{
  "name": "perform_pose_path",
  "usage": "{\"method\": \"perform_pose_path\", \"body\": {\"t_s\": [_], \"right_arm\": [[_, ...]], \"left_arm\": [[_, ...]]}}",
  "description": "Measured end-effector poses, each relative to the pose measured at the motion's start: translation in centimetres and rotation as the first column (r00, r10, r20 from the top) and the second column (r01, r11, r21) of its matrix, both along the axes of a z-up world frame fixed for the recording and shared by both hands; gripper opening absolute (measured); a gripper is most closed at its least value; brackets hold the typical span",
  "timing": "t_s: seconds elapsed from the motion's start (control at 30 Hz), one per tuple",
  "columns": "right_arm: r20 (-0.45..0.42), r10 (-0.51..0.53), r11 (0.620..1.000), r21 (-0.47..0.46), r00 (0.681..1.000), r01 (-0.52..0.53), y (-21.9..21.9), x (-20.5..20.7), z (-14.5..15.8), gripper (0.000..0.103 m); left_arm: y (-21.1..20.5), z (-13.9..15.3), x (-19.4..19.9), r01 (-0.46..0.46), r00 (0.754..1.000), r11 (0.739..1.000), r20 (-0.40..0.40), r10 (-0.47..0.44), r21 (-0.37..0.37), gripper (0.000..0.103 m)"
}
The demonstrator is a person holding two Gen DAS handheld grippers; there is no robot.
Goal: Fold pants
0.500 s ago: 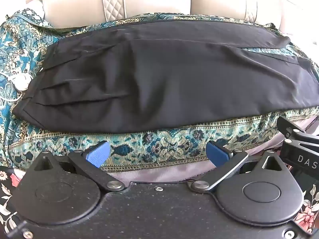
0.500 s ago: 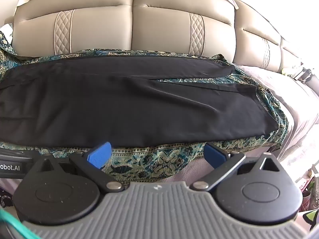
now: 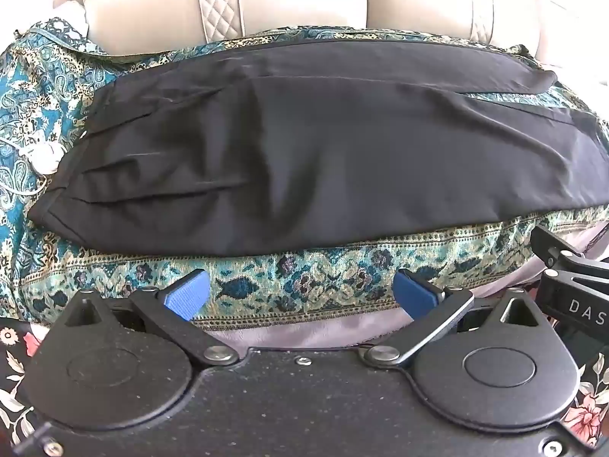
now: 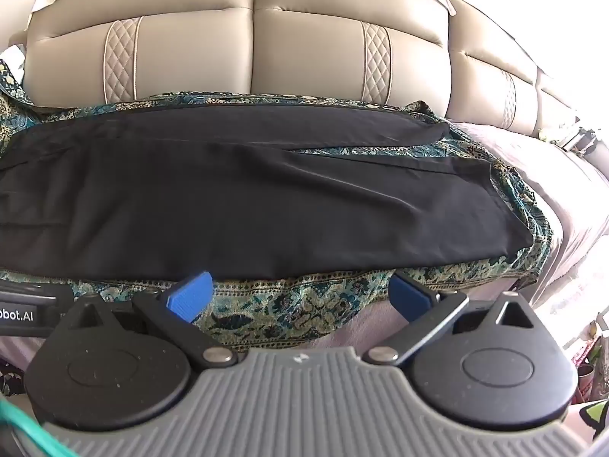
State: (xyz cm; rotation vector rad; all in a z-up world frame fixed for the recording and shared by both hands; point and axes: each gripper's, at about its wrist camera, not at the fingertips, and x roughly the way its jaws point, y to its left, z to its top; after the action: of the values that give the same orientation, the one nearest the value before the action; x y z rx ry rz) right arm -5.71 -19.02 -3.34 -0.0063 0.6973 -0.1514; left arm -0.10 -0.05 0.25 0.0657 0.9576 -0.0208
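Black pants [image 3: 323,152] lie flat across a teal patterned cloth [image 3: 304,278], waistband at the left, legs running right. In the right wrist view the pants [image 4: 266,198] show both legs slightly apart, their hems at the right. My left gripper [image 3: 300,297] is open and empty, just short of the pants' near edge, over the cloth's border. My right gripper [image 4: 300,295] is open and empty, its left blue pad [image 4: 190,299] close to the pants' near edge. The two grippers are side by side; the right one's body [image 3: 571,285] shows in the left wrist view.
A beige padded headboard [image 4: 251,49] stands behind the cloth. A lilac bedsheet [image 4: 563,198] extends to the right of the cloth and under its near edge. A small white object with a cord [image 3: 43,156] lies left of the waistband. Floral fabric [image 3: 11,346] is below left.
Both views have shifted slightly forward and down toward the pants' near edge. Both grippers remain open and empty; the pants have not moved.
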Motion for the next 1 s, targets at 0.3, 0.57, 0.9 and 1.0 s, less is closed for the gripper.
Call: {"method": "perform_pose_path", "body": {"t_s": [0.3, 0.57, 0.9, 1.0], "right_arm": [[-0.002, 0.000, 1.000, -0.002, 1.000, 0.000, 0.03, 0.19, -0.01, 0.103], [-0.005, 0.001, 1.000, -0.004, 1.000, -0.001, 0.25, 0.36, -0.46, 0.103], [-0.007, -0.001, 1.000, -0.006, 1.000, 0.001, 0.29, 0.33, -0.44, 0.103], [-0.008, 0.000, 1.000, -0.006, 1.000, 0.000, 0.35, 0.34, -0.41, 0.103]], "left_arm": [[0.03, 0.05, -0.02, 0.002, 1.000, 1.000, 0.000, -0.002, 0.005, 0.103], [0.08, -0.02, -0.02, 0.002, 1.000, 1.000, 0.002, -0.002, 0.006, 0.103], [0.04, -0.02, -0.02, 0.002, 1.000, 1.000, 0.002, -0.002, 0.006, 0.103], [0.04, -0.03, -0.06, 0.001, 1.000, 1.000, 0.002, -0.001, 0.005, 0.103]]}}
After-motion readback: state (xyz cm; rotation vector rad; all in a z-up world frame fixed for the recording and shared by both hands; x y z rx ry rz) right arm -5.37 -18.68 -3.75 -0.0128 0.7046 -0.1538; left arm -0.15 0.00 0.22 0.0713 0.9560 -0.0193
